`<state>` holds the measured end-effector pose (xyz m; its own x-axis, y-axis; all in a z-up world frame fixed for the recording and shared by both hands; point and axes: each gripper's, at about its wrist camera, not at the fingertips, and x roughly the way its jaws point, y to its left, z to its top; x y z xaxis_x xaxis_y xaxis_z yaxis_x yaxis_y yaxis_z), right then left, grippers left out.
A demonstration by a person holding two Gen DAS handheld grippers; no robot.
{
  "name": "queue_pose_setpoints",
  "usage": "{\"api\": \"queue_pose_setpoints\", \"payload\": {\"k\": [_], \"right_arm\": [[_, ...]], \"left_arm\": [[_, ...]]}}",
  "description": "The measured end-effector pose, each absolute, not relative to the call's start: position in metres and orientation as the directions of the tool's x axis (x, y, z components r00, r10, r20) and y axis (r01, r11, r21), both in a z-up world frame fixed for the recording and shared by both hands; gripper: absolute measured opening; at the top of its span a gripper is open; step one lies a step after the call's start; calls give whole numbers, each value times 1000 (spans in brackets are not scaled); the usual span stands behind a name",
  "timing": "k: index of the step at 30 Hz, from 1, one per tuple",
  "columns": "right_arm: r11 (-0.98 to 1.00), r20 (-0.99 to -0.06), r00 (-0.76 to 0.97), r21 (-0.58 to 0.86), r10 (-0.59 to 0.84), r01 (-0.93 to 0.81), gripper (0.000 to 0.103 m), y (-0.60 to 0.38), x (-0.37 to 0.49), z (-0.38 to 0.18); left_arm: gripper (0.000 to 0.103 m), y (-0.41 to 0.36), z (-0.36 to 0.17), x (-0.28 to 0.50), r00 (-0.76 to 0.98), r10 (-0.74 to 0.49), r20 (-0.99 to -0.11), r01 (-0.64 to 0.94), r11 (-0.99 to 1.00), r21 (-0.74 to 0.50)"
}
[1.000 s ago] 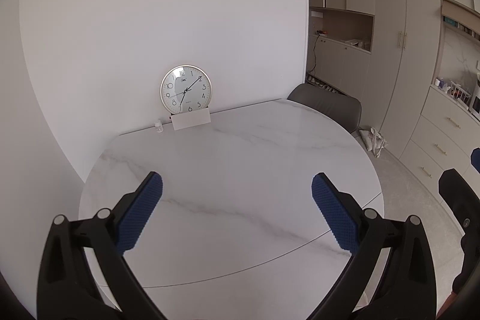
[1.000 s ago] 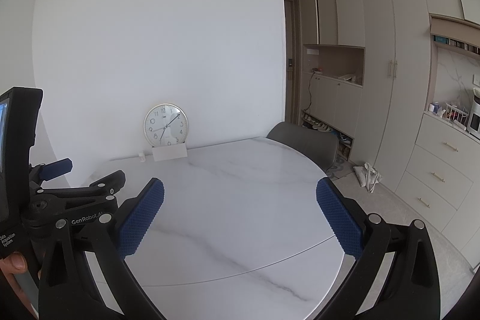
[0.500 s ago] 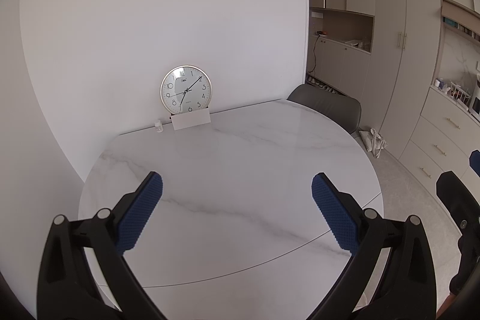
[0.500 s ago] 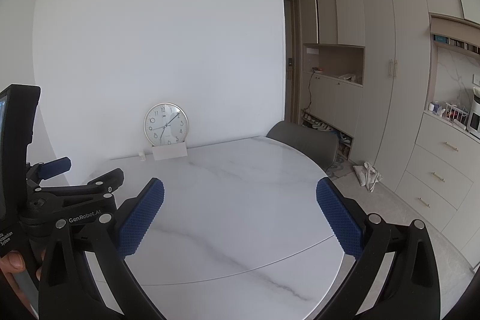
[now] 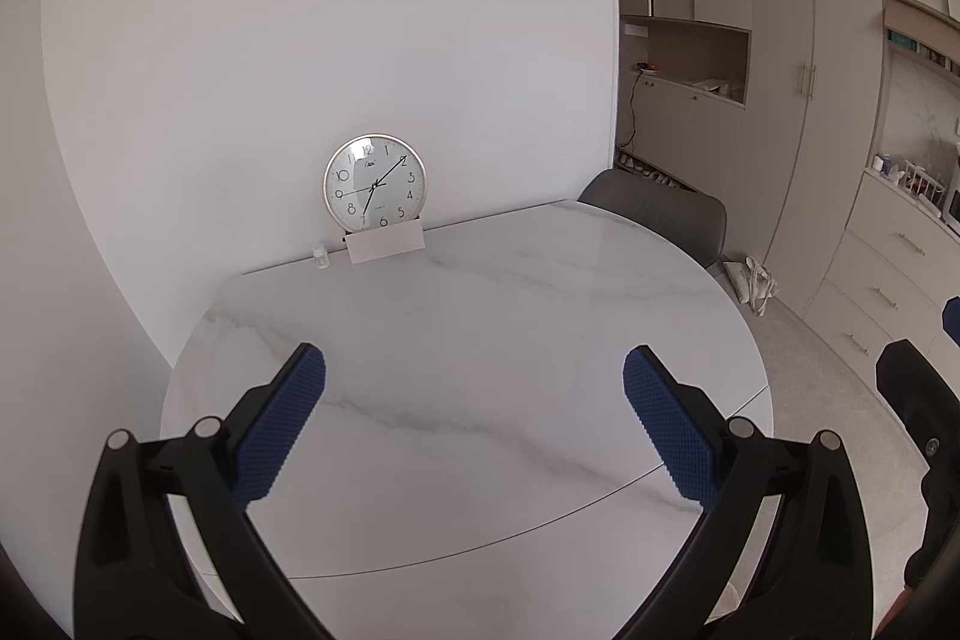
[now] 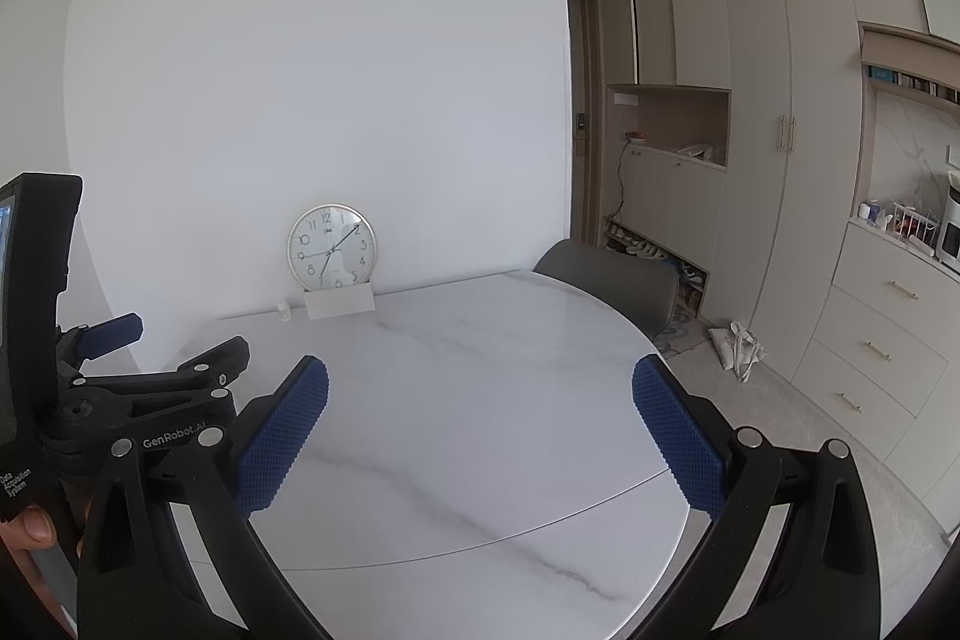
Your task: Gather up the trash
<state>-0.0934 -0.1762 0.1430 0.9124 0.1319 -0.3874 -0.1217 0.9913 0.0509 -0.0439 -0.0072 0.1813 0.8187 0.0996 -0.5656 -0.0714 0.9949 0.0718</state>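
My left gripper (image 5: 474, 400) is open and empty, held above the near part of a round white marble table (image 5: 480, 316). My right gripper (image 6: 480, 400) is also open and empty above the same table (image 6: 468, 370). The left gripper's body also shows at the left edge of the right wrist view (image 6: 150, 388). No trash is visible on the table in either view. A small white bottle (image 5: 321, 256) and a white card (image 5: 386, 244) stand at the table's far edge by the wall.
A round wall clock (image 5: 375, 182) leans against the white wall behind the card. A grey chair (image 5: 660, 214) stands at the table's far right. Beige cabinets and drawers (image 6: 870, 328) line the right side, with a white bag (image 6: 738, 346) on the floor.
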Motion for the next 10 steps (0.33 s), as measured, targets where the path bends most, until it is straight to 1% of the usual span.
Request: {"api": "queue_pose_setpoints", "payload": {"k": [10], "right_arm": [[991, -391, 911, 53, 133, -122, 101, -176, -91, 142]], "left_arm": [[96, -12, 180, -44, 815, 92, -572, -67, 996, 65]]}}
